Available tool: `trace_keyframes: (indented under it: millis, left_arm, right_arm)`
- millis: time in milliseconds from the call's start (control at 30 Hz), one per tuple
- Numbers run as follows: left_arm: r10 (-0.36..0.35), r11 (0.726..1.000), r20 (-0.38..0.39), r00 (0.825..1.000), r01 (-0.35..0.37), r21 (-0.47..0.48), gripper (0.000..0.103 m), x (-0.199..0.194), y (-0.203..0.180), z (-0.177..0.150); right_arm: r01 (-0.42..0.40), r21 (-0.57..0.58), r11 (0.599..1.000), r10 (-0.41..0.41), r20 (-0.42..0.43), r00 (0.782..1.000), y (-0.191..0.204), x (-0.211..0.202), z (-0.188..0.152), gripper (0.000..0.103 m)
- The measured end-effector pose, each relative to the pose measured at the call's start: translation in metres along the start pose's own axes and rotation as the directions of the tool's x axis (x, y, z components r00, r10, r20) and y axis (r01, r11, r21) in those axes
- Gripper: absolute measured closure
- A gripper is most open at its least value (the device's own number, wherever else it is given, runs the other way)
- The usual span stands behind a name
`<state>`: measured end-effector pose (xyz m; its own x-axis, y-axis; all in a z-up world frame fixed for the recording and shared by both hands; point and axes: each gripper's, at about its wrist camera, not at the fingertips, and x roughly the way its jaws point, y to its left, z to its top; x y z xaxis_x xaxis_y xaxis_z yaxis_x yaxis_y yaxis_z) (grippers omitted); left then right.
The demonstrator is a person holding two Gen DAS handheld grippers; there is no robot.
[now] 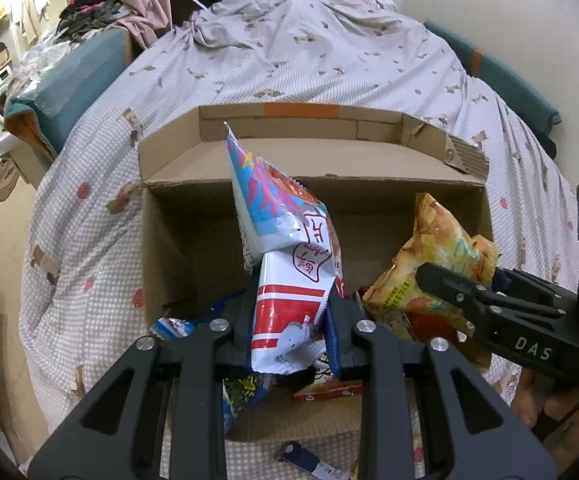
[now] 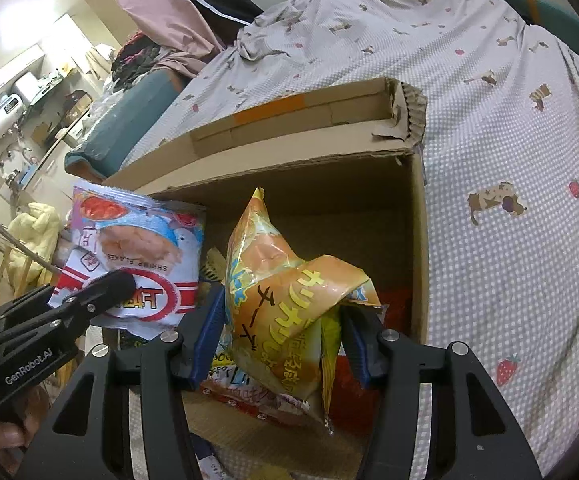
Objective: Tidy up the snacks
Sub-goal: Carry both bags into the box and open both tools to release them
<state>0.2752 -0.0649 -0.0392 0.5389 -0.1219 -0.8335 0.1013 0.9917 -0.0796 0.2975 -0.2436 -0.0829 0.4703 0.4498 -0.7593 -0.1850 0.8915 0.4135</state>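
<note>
The left gripper point(image 1: 289, 320) squeezes a red, white and blue snack bag point(image 1: 285, 280). The right gripper point(image 2: 283, 332) squeezes a crinkly orange and yellow snack bag point(image 2: 289, 300). Both bags are over the open brown cardboard box point(image 1: 369, 168).

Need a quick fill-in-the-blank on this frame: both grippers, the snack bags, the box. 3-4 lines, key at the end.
1. The left gripper is shut on a red and white bag printed with the words shrimp ____.
2. The right gripper is clamped on a crumpled bag that is mostly ____ in colour.
3. Both bags hang above an open ____ box.
4. The box sits on a ____ covered with a checked sheet.

Missing words: flakes; orange; cardboard; bed
</note>
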Motion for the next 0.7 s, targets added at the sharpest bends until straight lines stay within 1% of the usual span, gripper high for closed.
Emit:
trace_keyframes:
  millis: [100, 267, 300, 333, 367, 433, 467, 500, 533, 567, 600, 633, 667, 700]
  left_arm:
    - [0.007, 1.000, -0.010, 1.000, -0.007, -0.001, 0.079, 0.007, 0.000, 0.000]
    - [-0.003, 1.000, -0.029, 1.000, 0.003, 0.001, 0.078, 0.009, 0.000, 0.000]
    - [0.002, 1.000, -0.026, 1.000, -0.002, 0.004, 0.076, 0.007, 0.000, 0.000]
    - [0.012, 1.000, -0.021, 1.000, -0.012, 0.009, 0.070, 0.006, -0.001, 0.000]
    - [0.021, 1.000, -0.013, 1.000, -0.021, 0.013, 0.066, 0.004, -0.001, 0.001]
    - [0.037, 0.999, 0.010, 0.999, -0.037, 0.022, 0.047, -0.002, -0.002, 0.003]
    - [0.049, 0.998, 0.026, 0.998, -0.049, 0.026, 0.041, -0.006, -0.002, 0.003]
    - [0.063, 0.998, 0.041, 0.997, -0.064, 0.026, 0.029, -0.010, -0.002, 0.004]
    - [0.078, 0.997, 0.059, 0.995, -0.079, 0.024, 0.018, -0.014, -0.001, 0.004]
    - [0.083, 0.996, 0.068, 0.994, -0.084, 0.020, 0.014, -0.017, 0.000, 0.004]
    - [0.086, 0.996, 0.076, 0.993, -0.087, 0.016, 0.010, -0.020, 0.001, 0.004]
    - [0.085, 0.996, 0.079, 0.993, -0.087, 0.016, 0.010, -0.022, 0.002, 0.005]
    - [0.086, 0.996, 0.078, 0.993, -0.088, 0.021, 0.010, -0.023, 0.001, 0.005]
    - [0.091, 0.995, 0.077, 0.993, -0.093, 0.025, 0.010, -0.024, 0.001, 0.005]
  right_arm:
    - [-0.008, 0.016, 1.000, 0.009, -0.008, 1.000, -0.003, 0.001, 0.002, 0.046]
    - [-0.027, 0.029, 0.999, 0.026, 0.006, 1.000, -0.005, -0.003, 0.005, 0.045]
    - [-0.030, 0.031, 0.999, 0.030, 0.009, 1.000, -0.005, -0.003, 0.006, 0.045]
    - [-0.035, 0.033, 0.999, 0.034, 0.011, 0.999, -0.005, -0.003, 0.006, 0.045]
    - [-0.037, 0.035, 0.999, 0.036, 0.013, 0.999, -0.005, -0.004, 0.007, 0.045]
    - [-0.049, 0.042, 0.998, 0.048, 0.020, 0.999, -0.006, -0.006, 0.007, 0.044]
    - [-0.054, 0.045, 0.998, 0.053, 0.024, 0.998, -0.006, -0.007, 0.008, 0.043]
    - [-0.058, 0.047, 0.997, 0.057, 0.031, 0.998, -0.006, -0.009, 0.008, 0.041]
    - [-0.065, 0.047, 0.997, 0.063, 0.039, 0.997, -0.006, -0.011, 0.009, 0.033]
    - [-0.070, 0.042, 0.997, 0.068, 0.056, 0.996, -0.005, -0.016, 0.010, 0.027]
    - [-0.069, 0.038, 0.997, 0.066, 0.070, 0.995, -0.004, -0.019, 0.010, 0.013]
    - [-0.068, 0.036, 0.997, 0.064, 0.089, 0.994, -0.004, -0.023, 0.011, 0.007]
    - [-0.067, 0.034, 0.997, 0.063, 0.109, 0.992, -0.004, -0.028, 0.011, 0.006]
    - [-0.066, 0.034, 0.997, 0.061, 0.109, 0.992, -0.005, -0.029, 0.012, 0.006]
